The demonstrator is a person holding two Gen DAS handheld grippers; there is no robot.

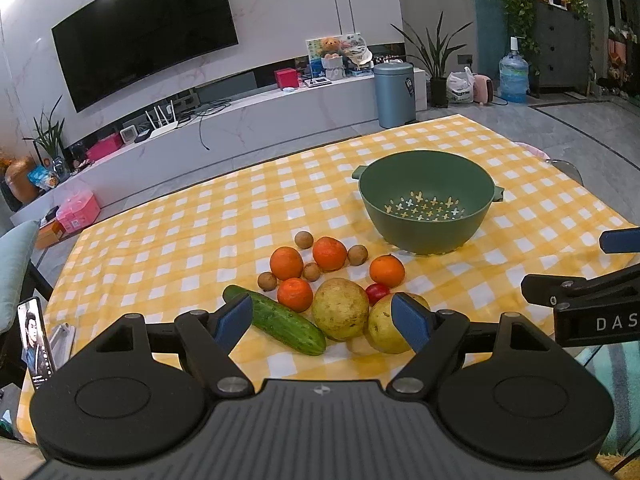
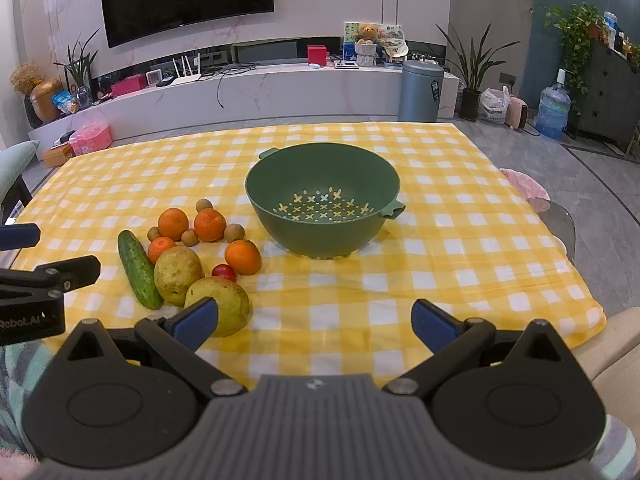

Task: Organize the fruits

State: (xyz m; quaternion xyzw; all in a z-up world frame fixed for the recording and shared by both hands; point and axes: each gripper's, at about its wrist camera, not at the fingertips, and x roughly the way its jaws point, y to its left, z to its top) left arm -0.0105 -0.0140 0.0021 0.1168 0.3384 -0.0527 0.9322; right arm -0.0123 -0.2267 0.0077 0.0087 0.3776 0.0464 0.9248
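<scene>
The left gripper (image 1: 323, 322) is black, with two flat round discs flanking a ribbed grey centre plate that carries a small round emblem. Angled black link arms run forward from silver pivot screws to fingers faced with blue textured pads (image 1: 236, 316). The right gripper (image 2: 316, 320) has the same build: black discs, ribbed grey plate, silver screws, blue pads (image 2: 434, 322). Seen from the side, the right one shows white letters "DAS" on its black body; the left one reads "RobotAI".
</scene>
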